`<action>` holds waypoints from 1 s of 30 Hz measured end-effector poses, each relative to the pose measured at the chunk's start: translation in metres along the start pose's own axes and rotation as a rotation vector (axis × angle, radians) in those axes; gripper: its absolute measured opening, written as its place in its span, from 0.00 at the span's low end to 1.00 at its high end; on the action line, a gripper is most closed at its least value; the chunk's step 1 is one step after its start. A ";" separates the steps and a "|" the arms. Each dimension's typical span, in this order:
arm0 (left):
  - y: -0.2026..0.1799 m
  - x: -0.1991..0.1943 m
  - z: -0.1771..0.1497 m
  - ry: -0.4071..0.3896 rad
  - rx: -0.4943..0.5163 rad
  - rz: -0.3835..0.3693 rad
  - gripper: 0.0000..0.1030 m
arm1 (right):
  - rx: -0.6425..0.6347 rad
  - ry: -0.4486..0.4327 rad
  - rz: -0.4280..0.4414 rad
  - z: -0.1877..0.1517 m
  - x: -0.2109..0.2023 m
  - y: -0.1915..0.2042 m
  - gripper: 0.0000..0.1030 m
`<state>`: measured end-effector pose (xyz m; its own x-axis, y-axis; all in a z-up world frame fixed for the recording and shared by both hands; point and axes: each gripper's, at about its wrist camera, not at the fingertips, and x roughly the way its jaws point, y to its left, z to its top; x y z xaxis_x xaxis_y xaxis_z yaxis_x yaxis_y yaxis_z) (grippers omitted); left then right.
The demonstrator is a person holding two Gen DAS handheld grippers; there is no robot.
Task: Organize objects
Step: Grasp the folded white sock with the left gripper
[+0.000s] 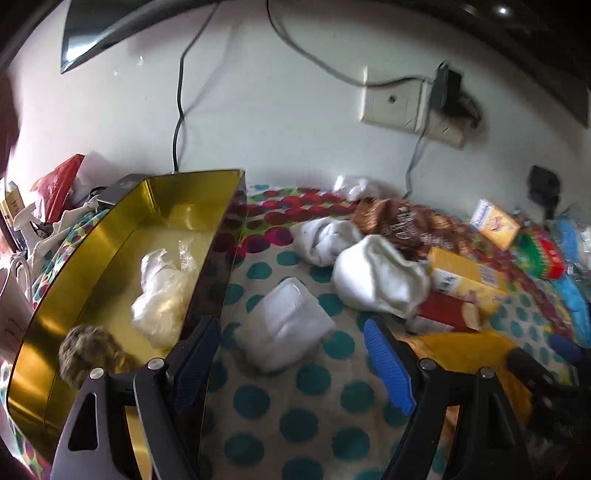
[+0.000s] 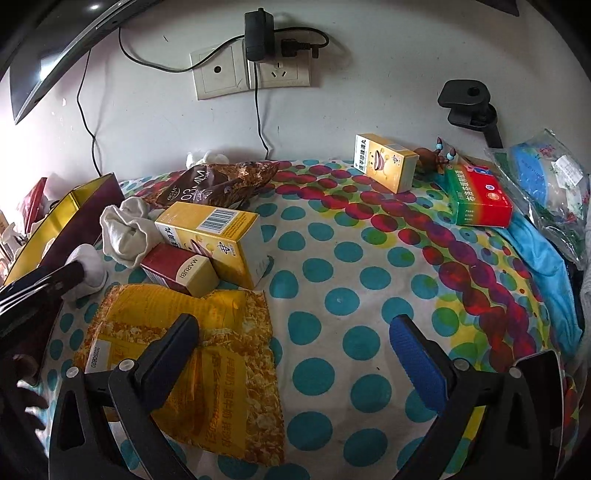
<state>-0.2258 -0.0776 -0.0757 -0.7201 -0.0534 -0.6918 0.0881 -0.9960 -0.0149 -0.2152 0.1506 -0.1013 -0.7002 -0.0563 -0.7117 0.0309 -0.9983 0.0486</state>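
On spotted cloth [image 2: 332, 258]: three yellow boxes [image 2: 218, 236].

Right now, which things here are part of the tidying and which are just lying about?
For the job:
gold tin
folded white cloth
white socks
yellow box
red box
yellow packet

Just there:
wall socket
charger
black clamp
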 end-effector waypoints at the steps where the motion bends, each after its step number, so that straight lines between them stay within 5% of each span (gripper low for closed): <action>1: -0.004 0.007 0.003 0.012 0.020 0.035 0.80 | -0.001 -0.001 -0.001 0.000 0.000 0.000 1.00; 6: -0.014 0.032 0.010 0.039 0.050 0.118 0.80 | -0.004 0.001 -0.001 0.002 0.002 0.001 1.00; 16: -0.028 0.047 0.010 0.077 0.105 0.138 0.77 | -0.027 -0.004 -0.022 0.002 0.002 0.007 1.00; 17: -0.026 0.044 0.009 0.070 0.099 0.138 0.73 | -0.030 -0.006 -0.028 0.002 0.002 0.007 1.00; 19: -0.019 0.038 0.009 0.048 0.078 0.185 0.43 | -0.037 -0.009 -0.037 0.002 0.002 0.009 1.00; 30: -0.002 -0.014 -0.012 -0.037 -0.006 0.029 0.37 | -0.050 -0.013 -0.051 0.002 0.001 0.011 1.00</action>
<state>-0.2078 -0.0739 -0.0749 -0.7419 -0.0849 -0.6652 0.1135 -0.9935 0.0002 -0.2173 0.1391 -0.0998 -0.7112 -0.0052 -0.7030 0.0304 -0.9993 -0.0233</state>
